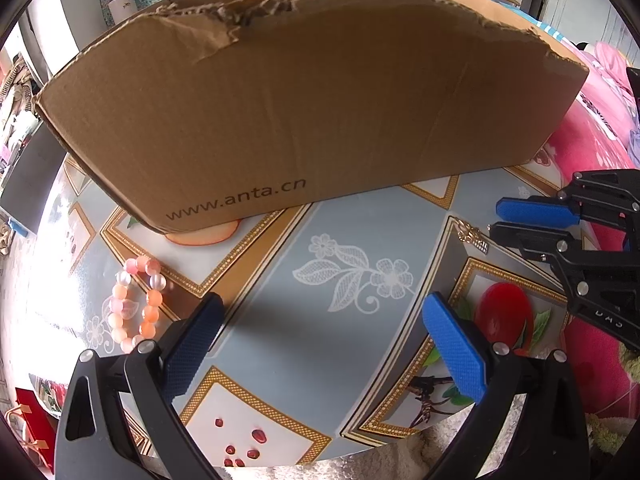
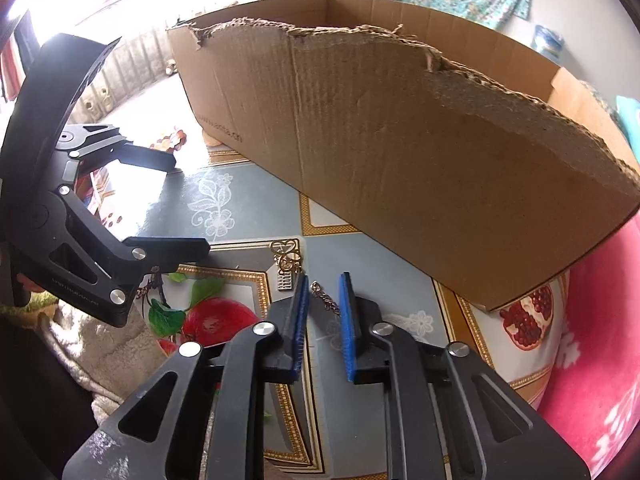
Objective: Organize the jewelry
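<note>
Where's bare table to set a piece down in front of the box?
Free: grey floral strip of table between bead bracelet and gold necklace, in front of cardboard box. Crowded: around the necklace, right gripper there.

The cardboard box carries one readable line — "www.anta.cn" in dark print low on its near side wall — while small raised lettering on the right gripper body stays too small to make out.

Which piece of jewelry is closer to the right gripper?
The gold chain piece, lying just ahead of the right gripper with its chain running between the fingers. The pink bead bracelet lies far across the table, by the left gripper.
</note>
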`<state>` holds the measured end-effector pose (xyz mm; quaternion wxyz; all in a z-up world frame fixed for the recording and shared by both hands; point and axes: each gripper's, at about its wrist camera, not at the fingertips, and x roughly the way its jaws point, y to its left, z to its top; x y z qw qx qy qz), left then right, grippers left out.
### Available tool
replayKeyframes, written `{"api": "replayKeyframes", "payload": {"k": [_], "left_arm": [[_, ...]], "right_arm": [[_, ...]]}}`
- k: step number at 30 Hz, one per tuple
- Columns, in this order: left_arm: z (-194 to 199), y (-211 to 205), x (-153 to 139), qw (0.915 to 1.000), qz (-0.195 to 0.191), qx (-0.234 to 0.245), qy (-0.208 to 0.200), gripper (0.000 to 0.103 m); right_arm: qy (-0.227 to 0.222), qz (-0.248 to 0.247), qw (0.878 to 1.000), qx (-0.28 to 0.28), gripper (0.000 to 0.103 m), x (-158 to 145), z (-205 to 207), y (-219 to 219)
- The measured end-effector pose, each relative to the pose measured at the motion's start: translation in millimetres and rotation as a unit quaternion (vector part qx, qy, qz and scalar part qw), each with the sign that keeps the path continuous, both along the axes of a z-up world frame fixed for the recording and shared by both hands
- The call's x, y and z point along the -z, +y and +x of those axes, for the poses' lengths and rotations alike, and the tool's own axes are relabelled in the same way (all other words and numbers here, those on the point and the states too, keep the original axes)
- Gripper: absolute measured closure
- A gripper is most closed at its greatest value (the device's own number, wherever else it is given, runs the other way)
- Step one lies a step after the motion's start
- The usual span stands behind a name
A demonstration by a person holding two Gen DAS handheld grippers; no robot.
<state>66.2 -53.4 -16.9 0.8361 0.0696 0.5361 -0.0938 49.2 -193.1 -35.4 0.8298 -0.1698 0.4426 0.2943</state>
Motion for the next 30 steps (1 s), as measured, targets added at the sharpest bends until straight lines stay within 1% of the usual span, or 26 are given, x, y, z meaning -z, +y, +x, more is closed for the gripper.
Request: {"api": "replayKeyframes", "payload": {"k": [2,5,9,13,15,17,19,21,23,24,25,26,27,29,30], "left_arm": [[0,0,0,1.0,0.0,0.002,-0.001,0.005],[-1,1,0,1.0,-0.001,0.006,-0.006,0.005],[-2,2,0,0.9997,-0.004,0.02,-0.013,0.005],[-1,4,-1,0.9993,-0.007,0.033,-0.017,0.005],[-1,5,-4,0.9987,-0.017,0.037,-0.03,0.005],[0,7,-8,0.9976,-0.037,0.043,-0.041,0.006],[1,7,-14,0.9954,-0.057,0.054,-0.055,0.012],[3,3,-16,0.9935,-0.069,0.066,-0.061,0.015],[5,0,-19,0.9913,-0.082,0.079,-0.066,0.026],[6,-2,-20,0.9899,-0.089,0.087,-0.068,0.027],[7,-4,-21,0.9885,-0.096,0.094,-0.07,0.032],[7,-7,-21,0.9874,-0.1,0.099,-0.071,0.038],[8,-9,-20,0.9865,-0.104,0.106,-0.07,0.041],[10,-14,-21,0.9853,-0.105,0.117,-0.067,0.054],[13,-17,-19,0.985,-0.103,0.122,-0.065,0.056]], "right_arm": [[0.007,-0.001,1.0,-0.005,0.101,0,3,1],[0.026,0.022,0.999,0.009,0.103,0,7,-8],[0.049,0.079,0.994,0.049,0.103,-2,13,-29],[0.054,0.142,0.985,0.081,0.103,-15,13,-46],[0.051,0.161,0.981,0.092,0.103,-21,11,-54],[0.049,0.181,0.977,0.102,0.103,-25,11,-60],[0.043,0.187,0.975,0.109,0.103,-29,9,-64],[0.039,0.175,0.978,0.11,0.103,-28,6,-63],[0.036,0.157,0.981,0.11,0.103,-27,7,-61],[0.038,0.152,0.982,0.11,0.103,-25,7,-59],[0.039,0.148,0.982,0.11,0.102,-23,6,-58],[0.039,0.145,0.983,0.11,0.101,-22,5,-57],[0.039,0.144,0.983,0.111,0.101,-21,4,-56],[0.04,0.148,0.982,0.112,0.101,-20,5,-53],[0.042,0.152,0.981,0.113,0.101,-20,5,-52]]}}
